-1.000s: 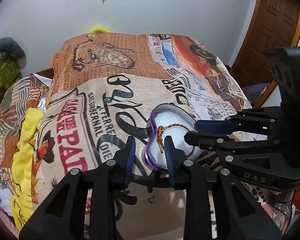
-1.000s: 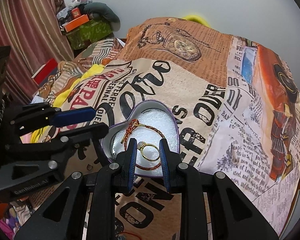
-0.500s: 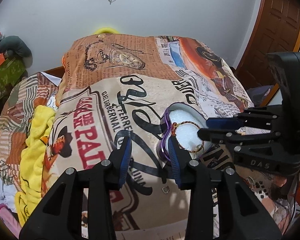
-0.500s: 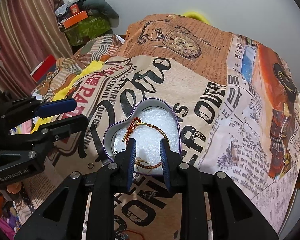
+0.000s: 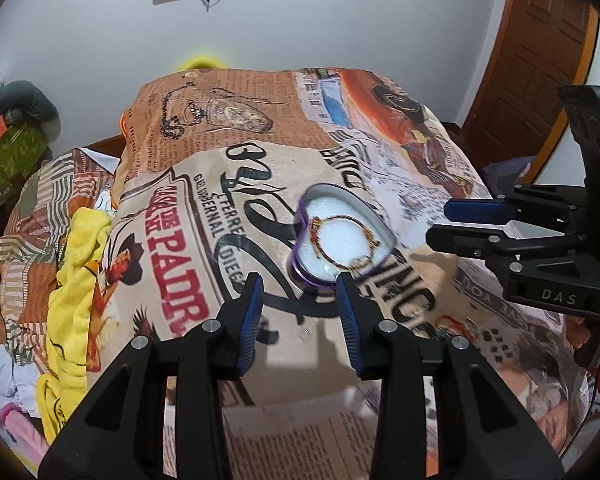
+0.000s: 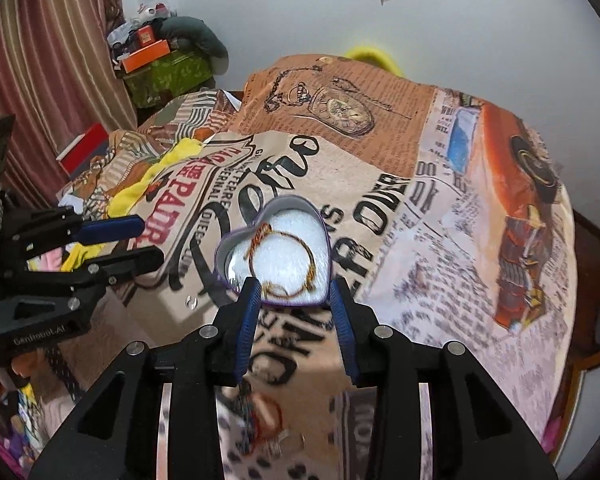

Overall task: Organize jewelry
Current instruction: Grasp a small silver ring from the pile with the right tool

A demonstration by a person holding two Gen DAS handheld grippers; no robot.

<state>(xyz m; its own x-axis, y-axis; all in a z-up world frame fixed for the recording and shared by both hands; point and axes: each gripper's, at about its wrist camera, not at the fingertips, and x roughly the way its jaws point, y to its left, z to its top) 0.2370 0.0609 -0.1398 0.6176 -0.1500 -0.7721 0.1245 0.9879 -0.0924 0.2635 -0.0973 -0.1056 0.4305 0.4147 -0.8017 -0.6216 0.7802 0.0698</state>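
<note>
A purple heart-shaped tin point(image 5: 300, 268) point(image 6: 327, 240) with white padding lies on the printed blanket. Inside lie a red-gold cord bracelet point(image 5: 342, 240) point(image 6: 278, 254) and a gold ring point(image 6: 274, 292). A small silver ring point(image 5: 303, 334) point(image 6: 191, 302) lies on the blanket in front of the tin. My left gripper point(image 5: 300, 308) is open and empty, just short of the tin, above the silver ring. My right gripper point(image 6: 294, 308) is open and empty at the tin's near edge. Each gripper shows in the other's view, the right point(image 5: 460, 224) and the left point(image 6: 140, 240).
The newspaper-print blanket point(image 5: 260, 128) covers a mounded bed. A yellow cloth point(image 5: 76, 264) bunches at the left. More red cord jewelry point(image 6: 266, 420) lies blurred below the right gripper. A green box and clutter point(image 6: 164, 72) stand by the curtain; a wooden door point(image 5: 540, 40) is at the right.
Both grippers have drawn back from the tin and opened wider. The gold ring that was between the right fingers now lies in the tin with the bracelet.
</note>
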